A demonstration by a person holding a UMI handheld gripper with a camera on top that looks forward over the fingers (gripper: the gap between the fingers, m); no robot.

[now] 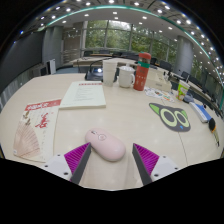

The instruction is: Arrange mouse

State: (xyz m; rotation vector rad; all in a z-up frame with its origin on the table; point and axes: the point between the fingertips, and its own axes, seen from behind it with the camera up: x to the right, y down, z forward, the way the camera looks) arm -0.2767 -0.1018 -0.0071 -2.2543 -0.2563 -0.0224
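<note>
A pale pink computer mouse [105,144] lies on the beige table [120,115], between my two fingers and nearer the left one. My gripper [110,160] is open, its magenta pads [76,155] standing either side of the mouse with a gap at the right side. A dark mouse mat with a cat-eye pattern [171,117] lies further ahead to the right of the fingers.
A booklet [85,94] lies ahead on the left, red-printed papers [40,108] and a plastic bag [25,140] further left. Cups, a red can [142,72] and bottles stand at the back. Small items [203,112] lie right of the mat.
</note>
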